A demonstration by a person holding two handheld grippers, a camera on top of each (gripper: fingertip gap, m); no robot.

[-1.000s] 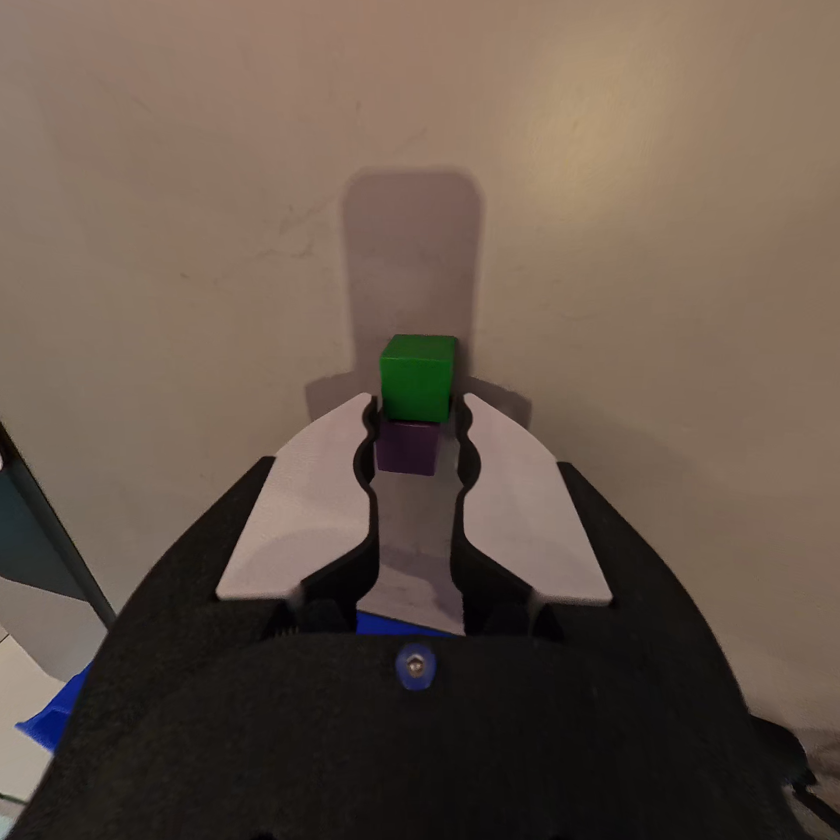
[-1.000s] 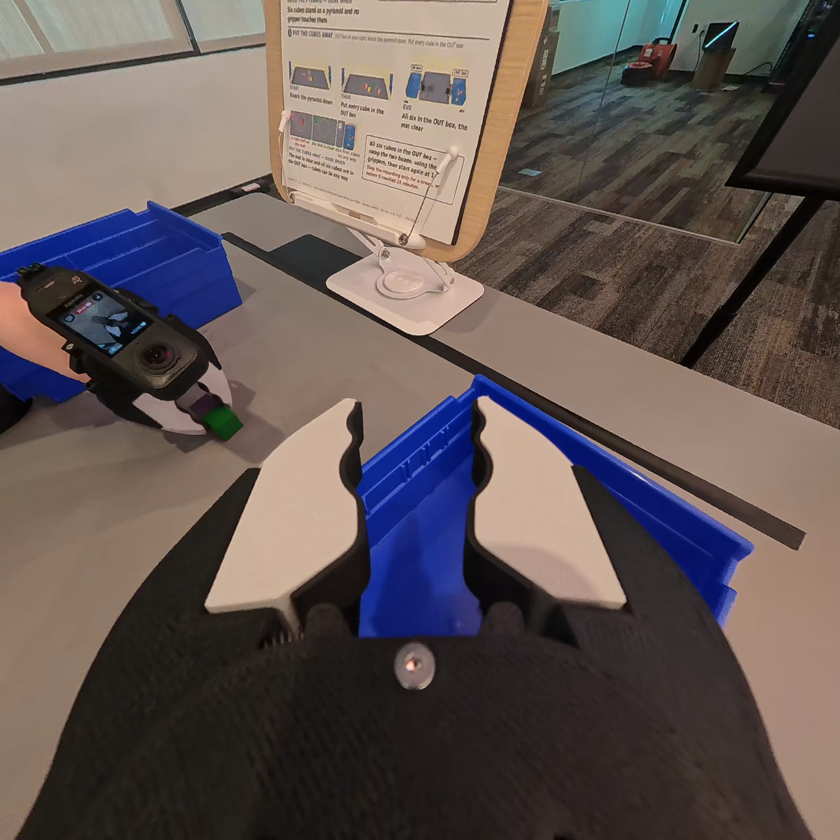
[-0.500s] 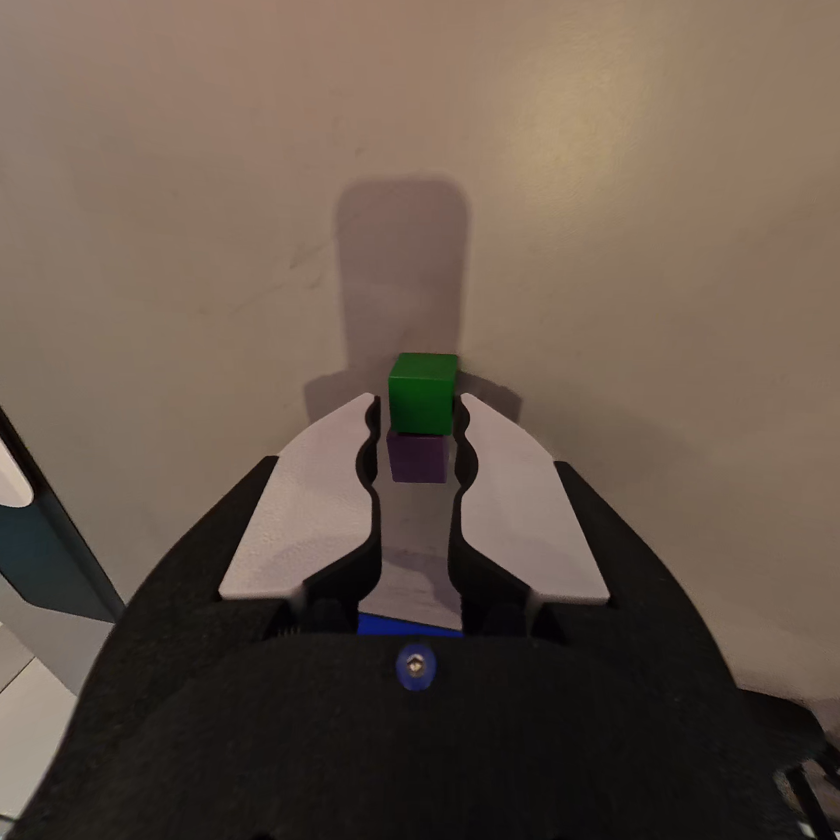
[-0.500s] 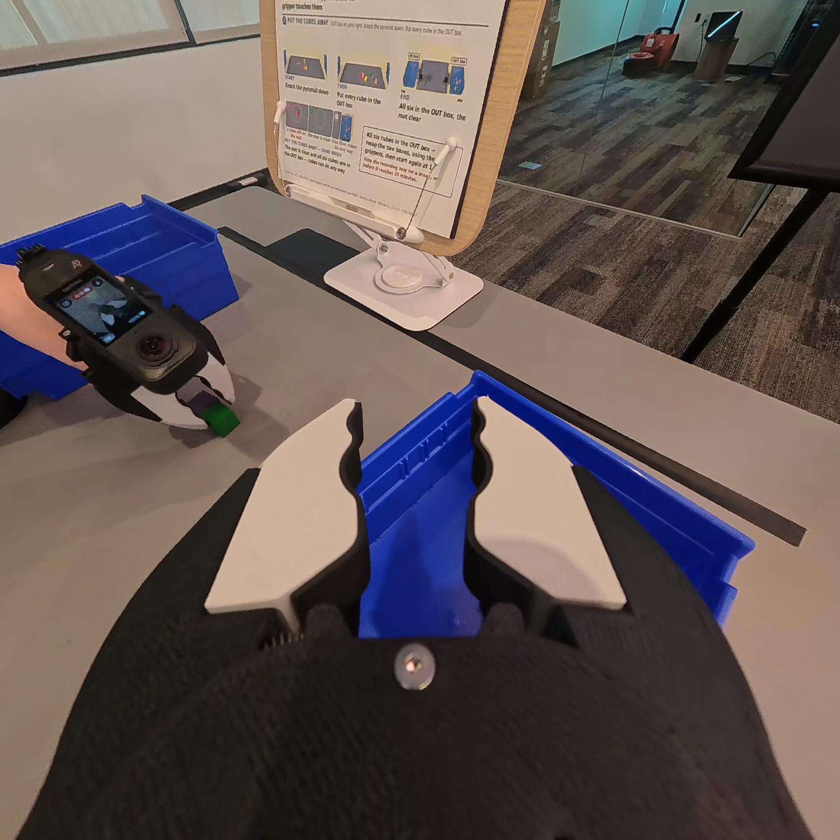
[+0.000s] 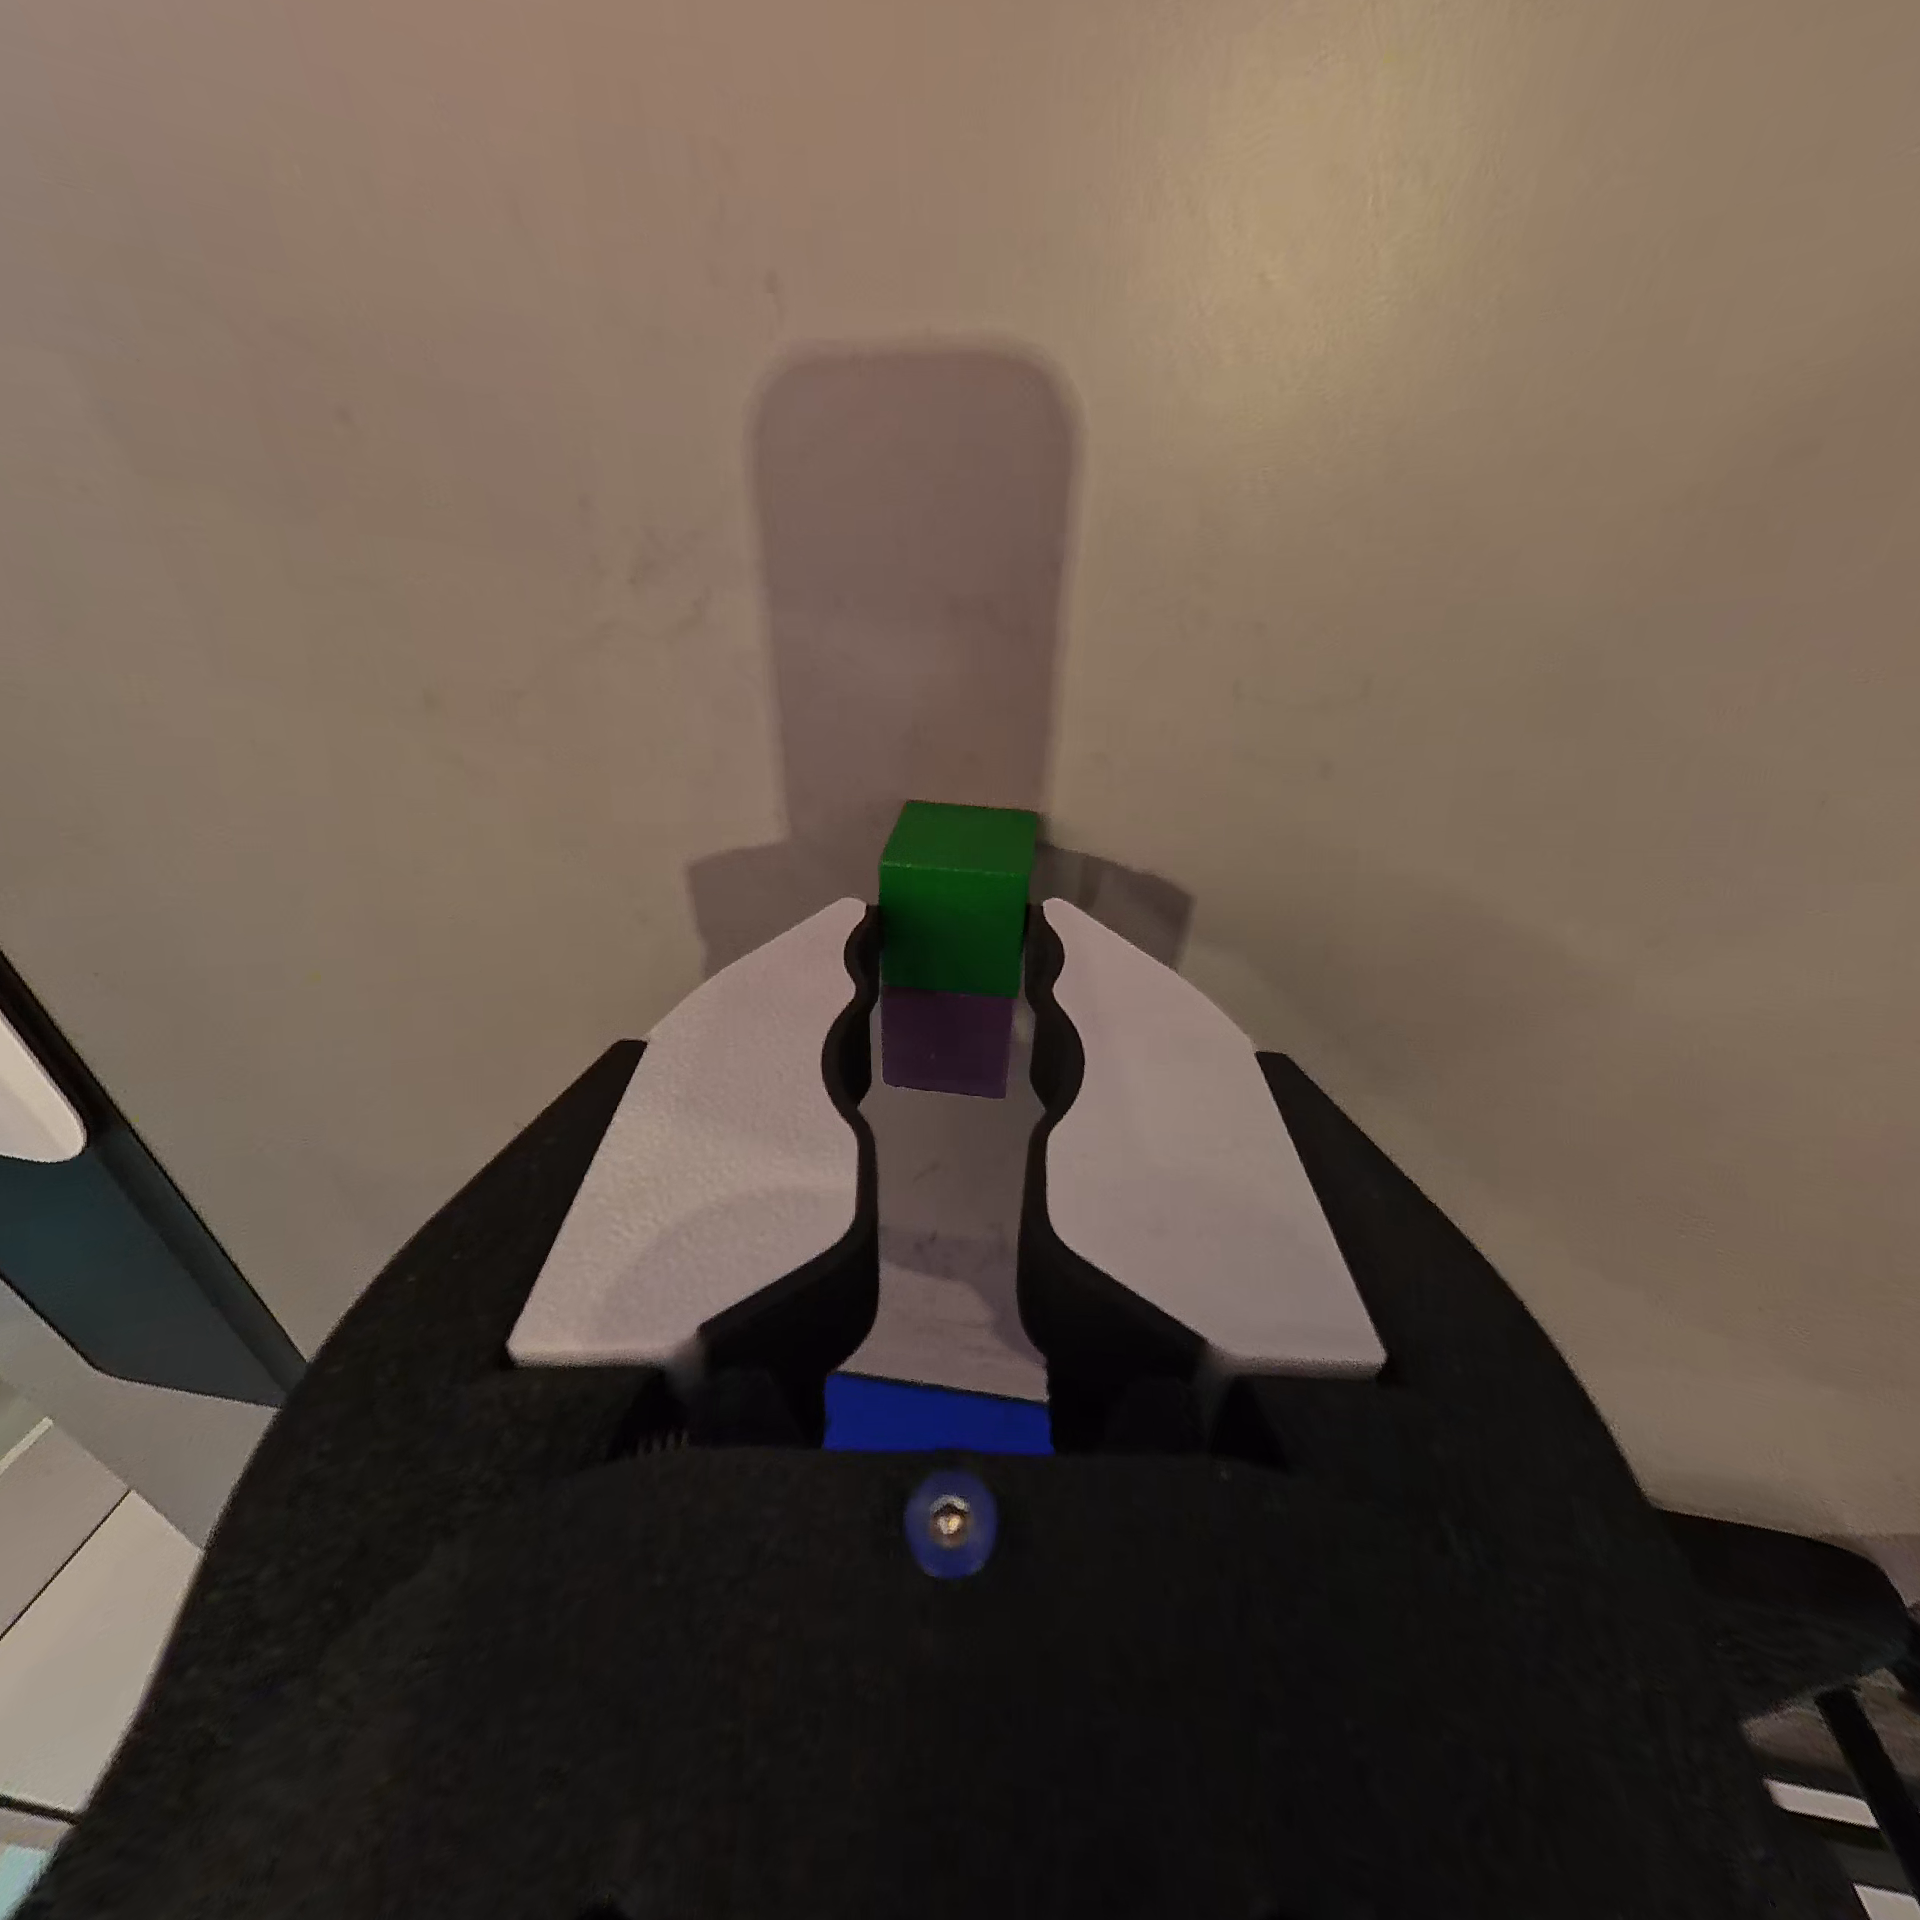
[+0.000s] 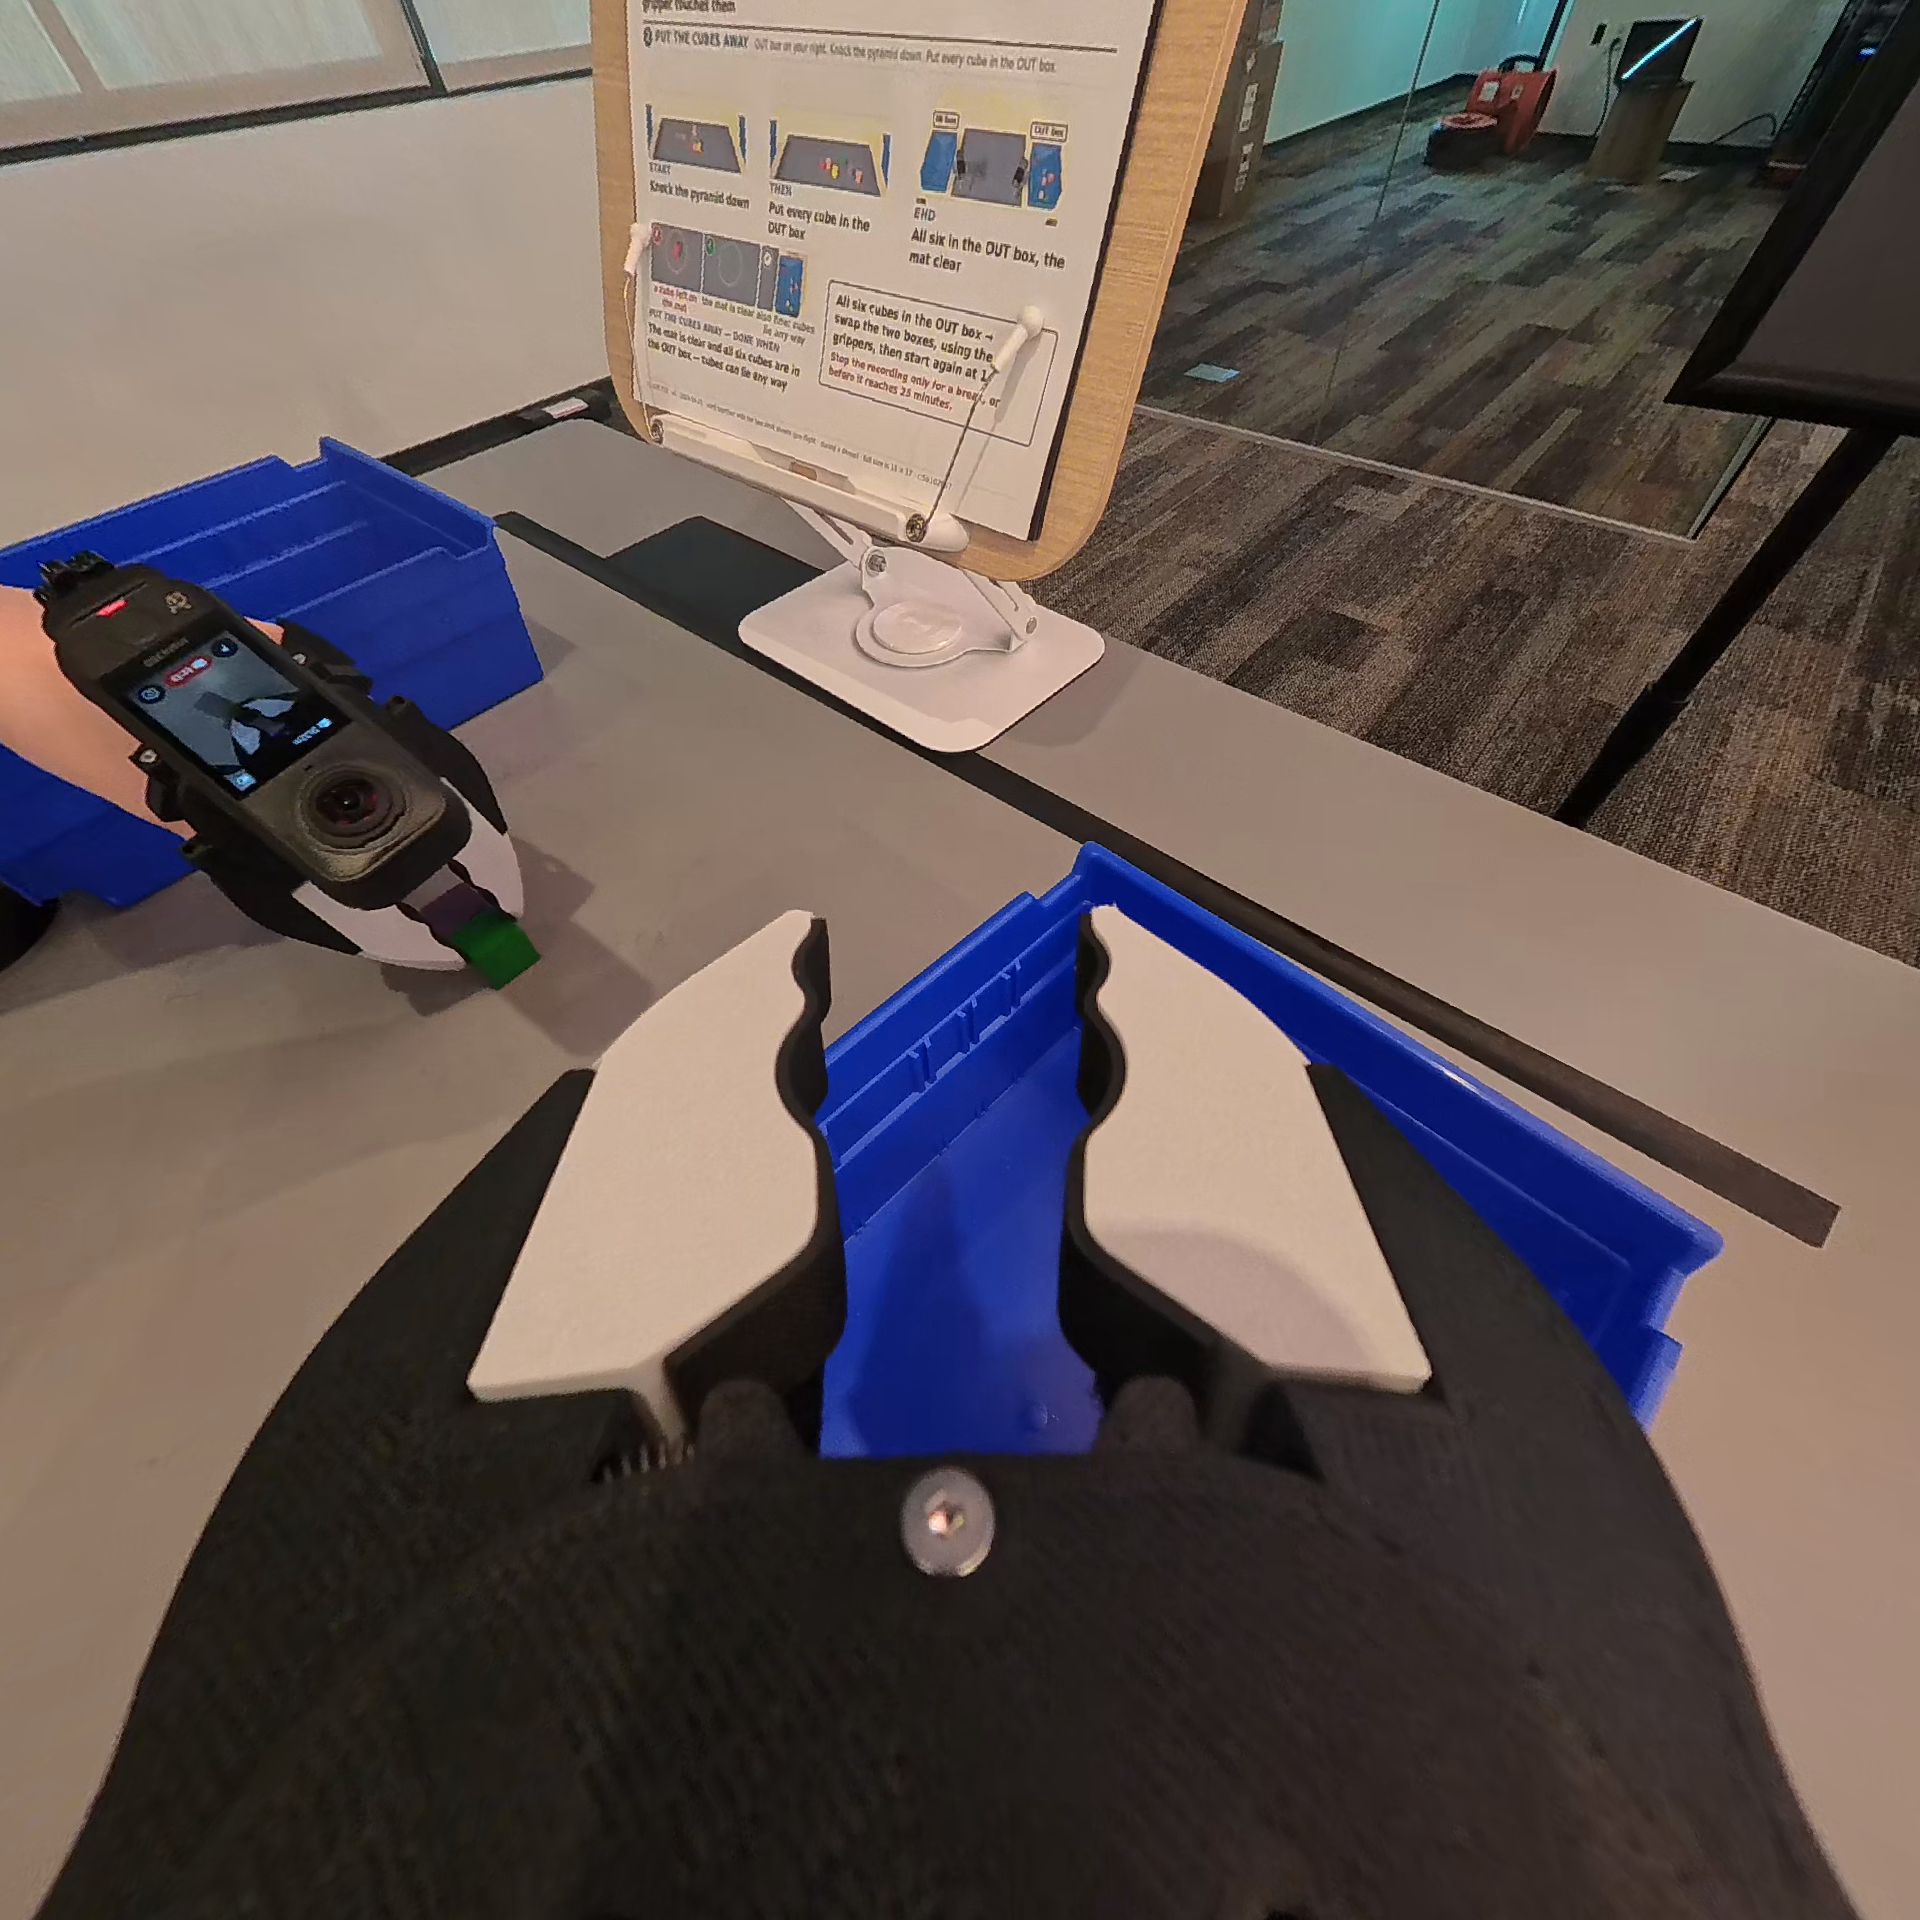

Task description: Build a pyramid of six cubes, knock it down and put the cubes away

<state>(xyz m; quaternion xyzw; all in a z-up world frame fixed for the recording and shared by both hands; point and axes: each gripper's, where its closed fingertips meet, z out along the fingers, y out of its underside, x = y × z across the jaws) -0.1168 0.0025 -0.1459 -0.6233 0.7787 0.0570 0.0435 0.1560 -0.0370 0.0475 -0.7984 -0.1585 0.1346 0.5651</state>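
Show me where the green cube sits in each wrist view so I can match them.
Left wrist view: green cube at centre, between the left gripper fingertips.
Right wrist view: green cube at middle left, at the left gripper tips.
Shared landmark: purple cube touching the green one.

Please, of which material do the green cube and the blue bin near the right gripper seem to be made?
Green cube: probably painted wood or hard plastic; flat matte faces, crisp edges, even colour; the pictures cannot settle which.
Blue bin: moulded plastic, slightly glossy; thin walls with moulded ribs and a stepped rim.
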